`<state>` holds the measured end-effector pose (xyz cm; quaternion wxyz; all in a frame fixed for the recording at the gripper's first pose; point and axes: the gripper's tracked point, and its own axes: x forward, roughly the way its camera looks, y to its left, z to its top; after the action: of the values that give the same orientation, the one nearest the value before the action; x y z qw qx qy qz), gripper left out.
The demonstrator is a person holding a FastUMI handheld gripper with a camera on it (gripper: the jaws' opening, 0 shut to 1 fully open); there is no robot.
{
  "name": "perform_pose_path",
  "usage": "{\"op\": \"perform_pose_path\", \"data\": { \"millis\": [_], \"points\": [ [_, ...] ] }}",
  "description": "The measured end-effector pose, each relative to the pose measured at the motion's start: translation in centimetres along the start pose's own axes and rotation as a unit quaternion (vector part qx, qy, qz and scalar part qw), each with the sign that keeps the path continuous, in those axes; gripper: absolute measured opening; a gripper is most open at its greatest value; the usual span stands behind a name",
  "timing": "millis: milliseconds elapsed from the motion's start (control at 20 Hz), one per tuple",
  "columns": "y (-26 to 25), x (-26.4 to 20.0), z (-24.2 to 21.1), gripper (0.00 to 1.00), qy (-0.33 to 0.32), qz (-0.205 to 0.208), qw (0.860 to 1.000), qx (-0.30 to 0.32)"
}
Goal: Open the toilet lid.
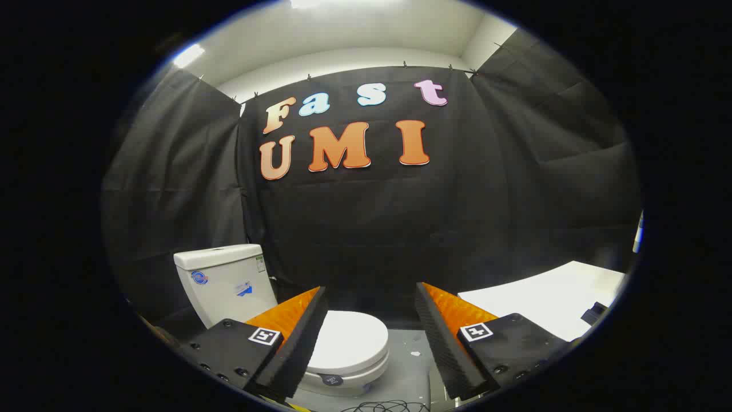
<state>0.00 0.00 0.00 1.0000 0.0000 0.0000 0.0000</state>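
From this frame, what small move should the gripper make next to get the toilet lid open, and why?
Probably ease the gripper forward and down toward the front edge of the lid. The lid lies flat and closed on the toilet, and the fingers are wide open with nothing between them, apart from the lid, so they have to close that gap before lifting.
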Motion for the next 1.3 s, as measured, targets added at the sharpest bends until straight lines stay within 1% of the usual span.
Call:
{"op": "perform_pose_path", "data": {
  "millis": [1300],
  "points": [
    [0.08,-0.04,-0.40,0.98,0.008,0.004,1.000,0.007]
  ]
}}
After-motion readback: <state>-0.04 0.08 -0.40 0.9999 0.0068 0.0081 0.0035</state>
